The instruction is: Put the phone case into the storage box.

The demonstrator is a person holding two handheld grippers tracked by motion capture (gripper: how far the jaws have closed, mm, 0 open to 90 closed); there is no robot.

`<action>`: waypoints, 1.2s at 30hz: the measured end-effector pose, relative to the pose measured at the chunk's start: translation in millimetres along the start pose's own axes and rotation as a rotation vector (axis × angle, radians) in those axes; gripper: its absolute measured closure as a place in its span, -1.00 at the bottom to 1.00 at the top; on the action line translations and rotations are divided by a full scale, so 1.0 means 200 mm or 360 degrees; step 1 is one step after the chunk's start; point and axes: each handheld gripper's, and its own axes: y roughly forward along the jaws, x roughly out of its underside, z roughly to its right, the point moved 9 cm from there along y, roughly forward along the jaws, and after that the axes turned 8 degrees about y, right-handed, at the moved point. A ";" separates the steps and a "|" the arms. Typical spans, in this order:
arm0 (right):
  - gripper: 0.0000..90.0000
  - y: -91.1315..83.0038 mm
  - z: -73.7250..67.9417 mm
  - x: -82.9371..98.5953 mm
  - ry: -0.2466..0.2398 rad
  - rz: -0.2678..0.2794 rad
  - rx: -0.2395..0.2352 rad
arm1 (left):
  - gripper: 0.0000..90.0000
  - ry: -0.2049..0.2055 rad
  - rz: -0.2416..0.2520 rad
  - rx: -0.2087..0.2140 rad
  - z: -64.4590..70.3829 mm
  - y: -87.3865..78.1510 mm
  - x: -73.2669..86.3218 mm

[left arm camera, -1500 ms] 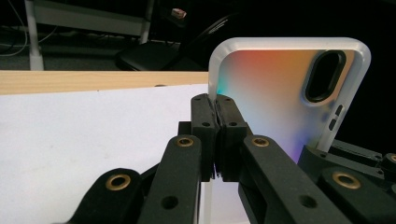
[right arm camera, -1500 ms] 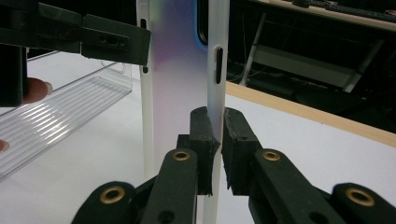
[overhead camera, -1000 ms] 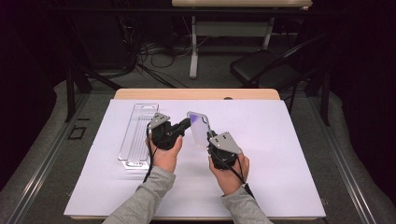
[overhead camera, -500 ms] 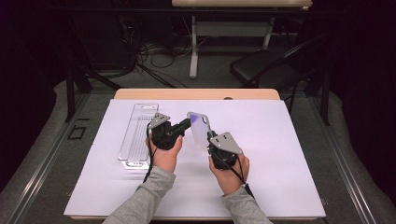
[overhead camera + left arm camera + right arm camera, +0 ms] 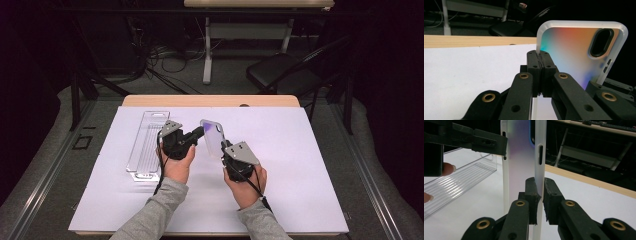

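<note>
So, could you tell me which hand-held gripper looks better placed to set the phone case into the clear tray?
Probably the left hand-held gripper: it is shut on the phone case and sits right beside the clear tray. The right hand-held gripper, also shut on it, sits farther off.

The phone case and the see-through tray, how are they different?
The phone case is held up off the table, pinched by both hand-held grippers, left and right; the clear tray lies flat on the white sheet. The case shimmers orange, teal and purple; the tray has no colour. The tray looks longer and has ribs along its floor; the case looks smooth. Both are plastic-looking with rounded corners.
</note>
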 end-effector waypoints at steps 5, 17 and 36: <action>0.83 0.00 0.00 0.00 0.0006 0.0004 -0.0003 | 0.98 -0.0003 -0.0003 -0.0005 0.00 0.00 0.00; 0.83 0.00 0.00 -0.01 0.0005 0.0010 -0.0007 | 0.98 -0.0005 -0.0004 -0.0011 0.00 0.00 -0.01; 0.82 0.00 -0.01 -0.01 0.0004 0.0018 -0.0018 | 0.98 -0.0003 0.0000 -0.0034 0.00 0.01 -0.01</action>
